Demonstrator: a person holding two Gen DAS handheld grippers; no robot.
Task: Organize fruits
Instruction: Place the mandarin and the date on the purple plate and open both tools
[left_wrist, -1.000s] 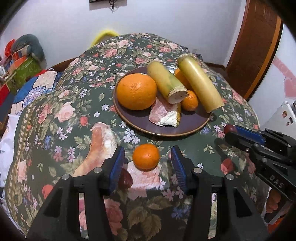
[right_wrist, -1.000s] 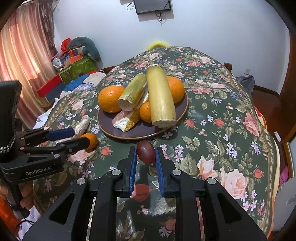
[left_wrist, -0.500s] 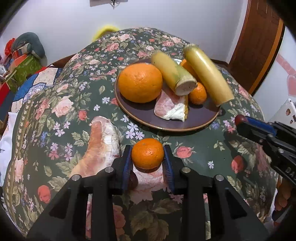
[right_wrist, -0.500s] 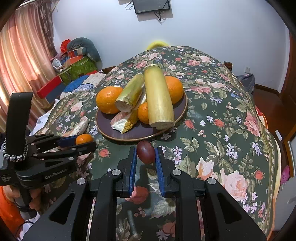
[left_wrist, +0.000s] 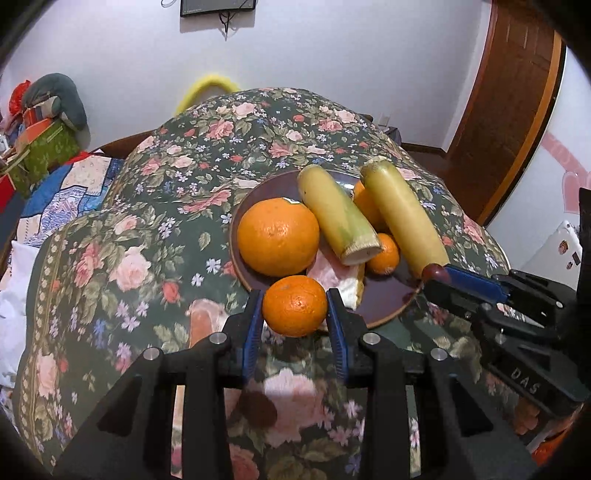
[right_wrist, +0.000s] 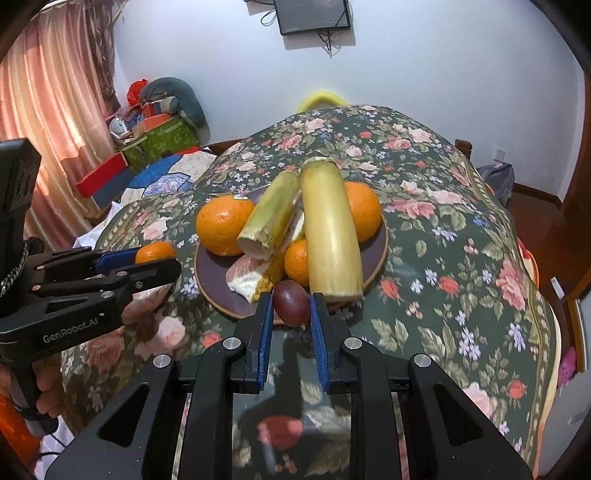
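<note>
most of the fruit already sits on the brown plate (left_wrist: 388, 306): two big oranges, a small one, two cane-like stalks. the left hand-held gripper (left_wrist: 295, 314) is clamped on a small orange (left_wrist: 294, 305) near the plate's front edge; the right hand-held gripper (right_wrist: 291, 314) pinches a dark plum (right_wrist: 291, 302) at its rim. i'd say only these two remain to be set down, on the flowered bench (right_wrist: 461, 258).

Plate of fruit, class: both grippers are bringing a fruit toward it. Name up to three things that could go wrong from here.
1. The plate is crowded; a piece set on its near rim might roll off.
2. The left gripper holds its small orange only by its round sides, so it might slip.
3. The right gripper with the dark purple fruit heads for the same near edge; the two grippers could collide, or nudge the long cane piece.
</note>
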